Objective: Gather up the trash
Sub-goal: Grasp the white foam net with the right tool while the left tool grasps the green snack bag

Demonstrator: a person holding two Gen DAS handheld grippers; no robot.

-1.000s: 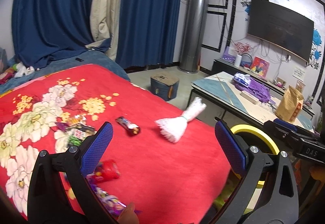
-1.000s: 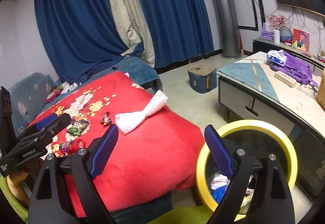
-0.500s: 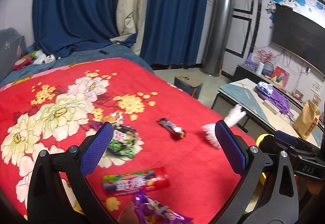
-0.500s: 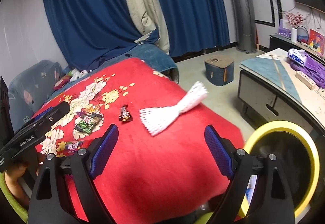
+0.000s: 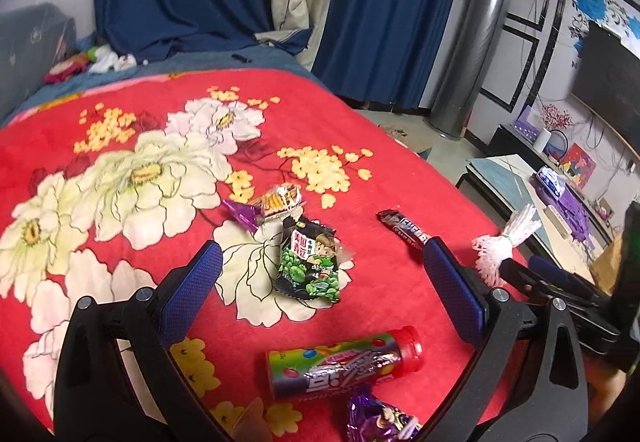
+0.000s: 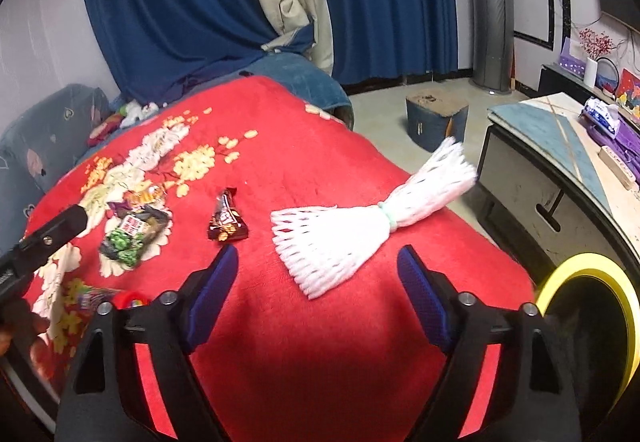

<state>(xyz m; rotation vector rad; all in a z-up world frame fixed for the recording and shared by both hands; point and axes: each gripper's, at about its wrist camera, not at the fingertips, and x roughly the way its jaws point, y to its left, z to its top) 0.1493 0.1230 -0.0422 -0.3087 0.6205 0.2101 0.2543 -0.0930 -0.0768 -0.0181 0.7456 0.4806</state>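
**Both grippers poised over the littered red blanket**

The right gripper (image 6: 318, 274) hangs with its blue-padded jaws apart and has just been narrowing them; nothing sits between them but bare red plush. Just beyond its tips lies the white foam fruit net tied with a pale band (image 6: 352, 238), its frayed tail reaching to the blanket's right edge. To the net's left rests a small dark brown chocolate wrapper (image 6: 227, 219), with open blanket all round it.

The left gripper (image 5: 320, 278) is spread wide too, empty, framing a black-and-green snack packet (image 5: 310, 262). Nearer its body lies a red-capped rainbow candy tube (image 5: 344, 364), touching a crinkled purple foil wrapper (image 5: 380, 422). An orange snack wrapper (image 5: 278, 199) lies further up.

The red floral plush blanket (image 5: 120, 169) drops away at the right, where a yellow-rimmed black bin (image 6: 588, 274) stands below the edge.
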